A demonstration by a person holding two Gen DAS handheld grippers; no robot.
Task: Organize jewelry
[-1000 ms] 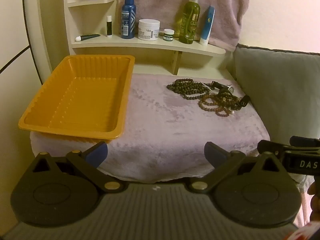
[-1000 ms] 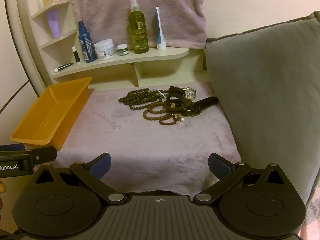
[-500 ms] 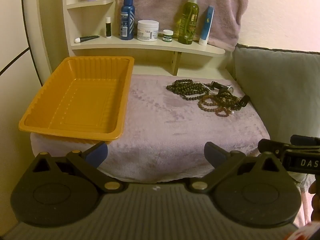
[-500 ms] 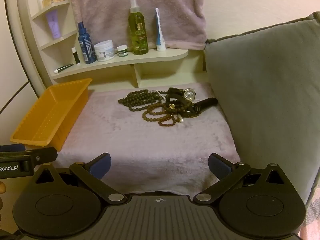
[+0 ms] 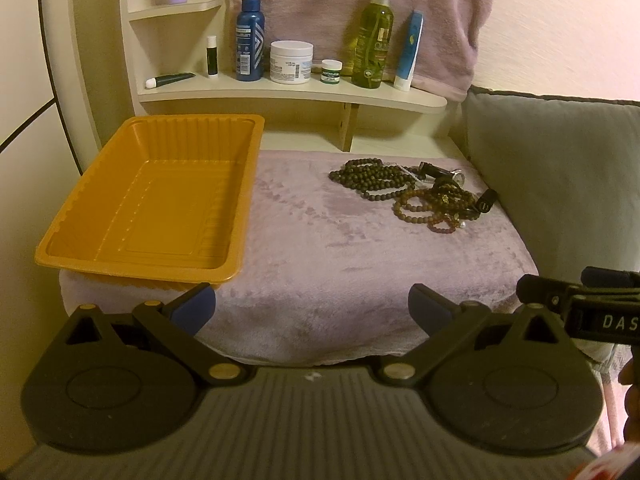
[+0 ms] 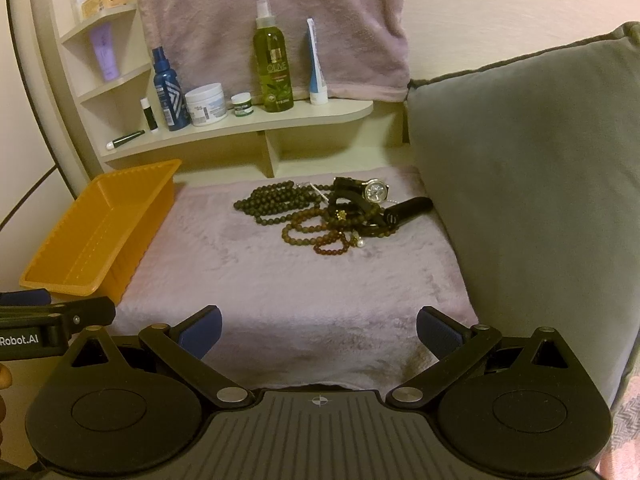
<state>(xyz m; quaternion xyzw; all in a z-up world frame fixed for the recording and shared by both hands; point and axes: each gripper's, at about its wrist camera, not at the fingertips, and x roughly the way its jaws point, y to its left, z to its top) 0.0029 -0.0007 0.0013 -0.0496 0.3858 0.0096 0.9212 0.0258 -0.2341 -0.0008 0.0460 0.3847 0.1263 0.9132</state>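
Observation:
A heap of jewelry lies at the back right of a lilac plush cloth (image 6: 304, 280): dark bead strands (image 6: 276, 202) (image 5: 368, 180), brown bead bracelets (image 6: 316, 232) (image 5: 420, 212), a wristwatch (image 6: 374, 191) and a black band (image 6: 408, 210). An empty orange tray (image 5: 152, 196) (image 6: 96, 232) sits on the left. My left gripper (image 5: 312, 308) is open, at the cloth's near edge. My right gripper (image 6: 320, 330) is open, at the near edge, well short of the jewelry.
A grey cushion (image 6: 528, 200) (image 5: 560, 176) walls the right side. A cream shelf (image 6: 240, 128) behind holds bottles, jars and tubes, with a pink towel (image 6: 272, 20) hanging above. Each gripper's body shows at the other view's edge.
Both views have shifted very slightly; the jewelry and tray have not moved and both grippers stay open.

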